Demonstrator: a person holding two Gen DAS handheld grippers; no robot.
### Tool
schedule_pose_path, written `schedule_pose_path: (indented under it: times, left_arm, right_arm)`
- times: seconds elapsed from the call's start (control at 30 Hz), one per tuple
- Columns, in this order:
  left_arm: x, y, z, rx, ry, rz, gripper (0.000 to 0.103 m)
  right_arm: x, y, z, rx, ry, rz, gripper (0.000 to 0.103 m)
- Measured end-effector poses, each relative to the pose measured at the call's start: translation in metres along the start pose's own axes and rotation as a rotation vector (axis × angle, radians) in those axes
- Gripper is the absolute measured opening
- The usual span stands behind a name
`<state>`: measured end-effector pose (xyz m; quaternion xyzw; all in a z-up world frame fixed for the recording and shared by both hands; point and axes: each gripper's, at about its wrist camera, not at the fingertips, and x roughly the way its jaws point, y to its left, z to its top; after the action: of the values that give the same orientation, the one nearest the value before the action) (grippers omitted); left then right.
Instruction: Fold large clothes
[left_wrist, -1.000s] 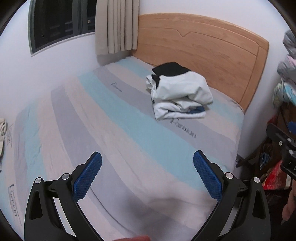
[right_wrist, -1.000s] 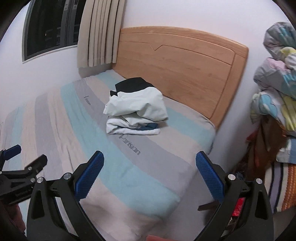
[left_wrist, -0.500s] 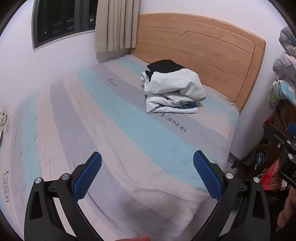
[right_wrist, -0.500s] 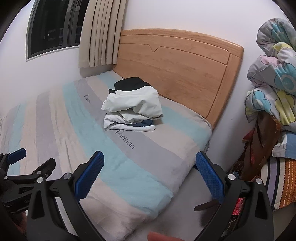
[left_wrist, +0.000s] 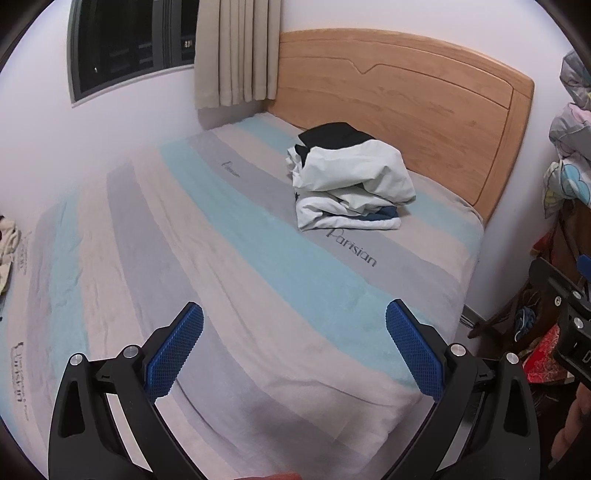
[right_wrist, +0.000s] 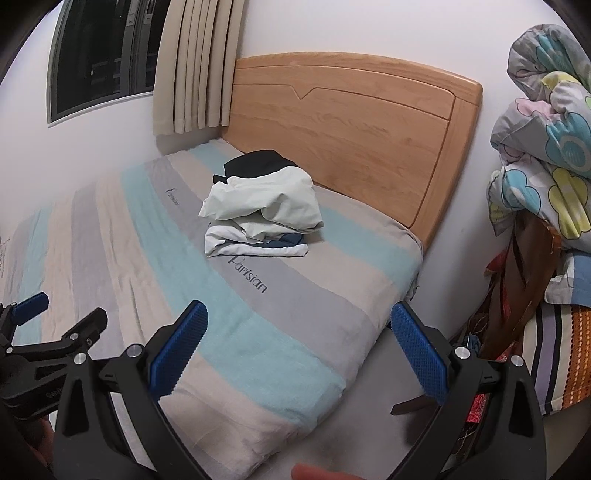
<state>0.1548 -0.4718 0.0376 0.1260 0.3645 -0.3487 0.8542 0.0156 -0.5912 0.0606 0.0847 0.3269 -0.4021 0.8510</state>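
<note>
A pile of clothes (left_wrist: 351, 184) (right_wrist: 262, 210), white on top with black and blue pieces showing, lies near the wooden headboard on the striped bed (left_wrist: 221, 258) (right_wrist: 147, 240). My left gripper (left_wrist: 293, 350) hangs open over the near part of the bed, well short of the pile, with nothing between its blue pads. My right gripper (right_wrist: 299, 350) is open too, above the bed's right edge, and holds nothing. In the right wrist view the left gripper (right_wrist: 40, 325) shows at the lower left.
The wooden headboard (left_wrist: 406, 99) stands behind the pile. A window (left_wrist: 125, 44) and a curtain (left_wrist: 236, 51) are on the far wall. A flowered quilt bundle (right_wrist: 546, 129) and cluttered things (right_wrist: 517, 295) crowd the right side. Some cloth (left_wrist: 7, 240) lies at the bed's left edge.
Both grippers have drawn back and up from the bed, so more of the mattress edge and floor shows. Both stay open; the pile has not moved.
</note>
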Motion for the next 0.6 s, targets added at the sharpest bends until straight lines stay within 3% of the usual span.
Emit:
schedule_pose_path:
  times: [0.6]
  left_arm:
    - [0.006,-0.016,-0.002,0.042,-0.008,0.017,0.097]
  right_arm:
    - [0.001,-0.005,0.001,0.004,0.005,-0.01,0.096]
